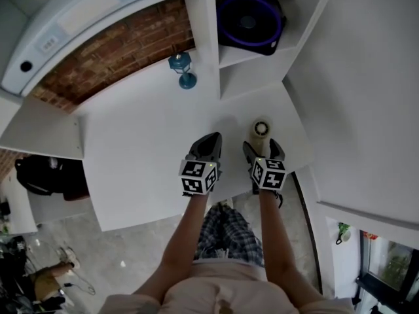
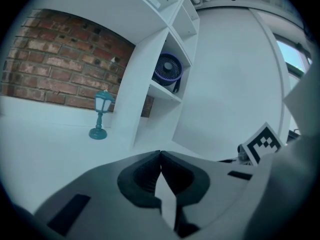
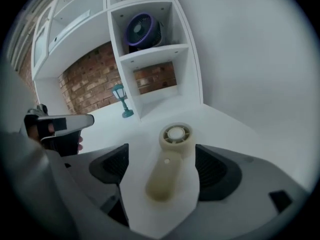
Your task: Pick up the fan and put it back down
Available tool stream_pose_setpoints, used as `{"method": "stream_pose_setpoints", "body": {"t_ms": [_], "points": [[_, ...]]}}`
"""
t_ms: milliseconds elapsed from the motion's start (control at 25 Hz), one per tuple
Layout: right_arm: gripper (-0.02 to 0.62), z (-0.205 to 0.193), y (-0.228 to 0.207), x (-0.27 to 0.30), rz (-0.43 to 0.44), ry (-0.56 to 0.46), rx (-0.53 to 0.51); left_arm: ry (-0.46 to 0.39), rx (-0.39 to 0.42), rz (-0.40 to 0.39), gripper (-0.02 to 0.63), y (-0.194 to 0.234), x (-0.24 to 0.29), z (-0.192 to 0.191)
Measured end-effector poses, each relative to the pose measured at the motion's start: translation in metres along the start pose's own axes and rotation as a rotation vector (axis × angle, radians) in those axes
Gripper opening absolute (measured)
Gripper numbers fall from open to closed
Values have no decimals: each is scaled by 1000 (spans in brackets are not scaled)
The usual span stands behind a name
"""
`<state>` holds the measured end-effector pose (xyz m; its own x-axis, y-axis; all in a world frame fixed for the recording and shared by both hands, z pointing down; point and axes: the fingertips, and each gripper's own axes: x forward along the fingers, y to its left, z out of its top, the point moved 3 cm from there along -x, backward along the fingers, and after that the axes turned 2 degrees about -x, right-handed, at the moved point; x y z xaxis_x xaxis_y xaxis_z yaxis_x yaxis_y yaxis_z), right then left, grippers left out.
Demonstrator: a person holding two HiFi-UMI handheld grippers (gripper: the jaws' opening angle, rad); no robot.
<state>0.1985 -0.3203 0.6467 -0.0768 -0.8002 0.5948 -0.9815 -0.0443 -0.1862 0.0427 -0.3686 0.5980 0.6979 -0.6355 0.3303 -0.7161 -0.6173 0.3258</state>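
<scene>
A small cream hand-held fan (image 1: 261,128) lies flat on the white desk (image 1: 144,156), round head pointing away from me. My right gripper (image 1: 262,145) stands open just over it. In the right gripper view the fan (image 3: 167,169) lies between the two spread jaws of that gripper (image 3: 161,154), and neither pad touches the handle. My left gripper (image 1: 207,142) hovers beside it to the left, shut with nothing in it; its tips (image 2: 160,154) meet in the left gripper view. A larger purple-rimmed fan (image 1: 249,21) sits in the upper shelf cubby.
A teal lantern ornament (image 1: 183,67) stands at the back of the desk by the brick wall (image 1: 111,54). White shelf cubbies (image 1: 242,64) rise at the back right, and a white wall (image 1: 366,97) closes the right side. The desk's front edge runs just under my wrists.
</scene>
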Motion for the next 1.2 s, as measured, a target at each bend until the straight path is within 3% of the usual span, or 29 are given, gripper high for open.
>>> {"method": "stream_pose_setpoints", "body": {"t_ms": [240, 640, 960, 1200], "points": [[388, -18, -2, 14, -74, 99, 7, 27, 6, -16, 28, -5, 2, -8], [242, -28, -6, 22, -171, 160, -18, 38, -9, 15, 28, 8, -2, -12], [215, -32, -7, 20, -184, 195, -30, 35, -15, 30, 28, 12, -5, -11], [207, -24, -8, 19, -156, 159, -33, 23, -25, 44, 28, 14, -12, -10]]}}
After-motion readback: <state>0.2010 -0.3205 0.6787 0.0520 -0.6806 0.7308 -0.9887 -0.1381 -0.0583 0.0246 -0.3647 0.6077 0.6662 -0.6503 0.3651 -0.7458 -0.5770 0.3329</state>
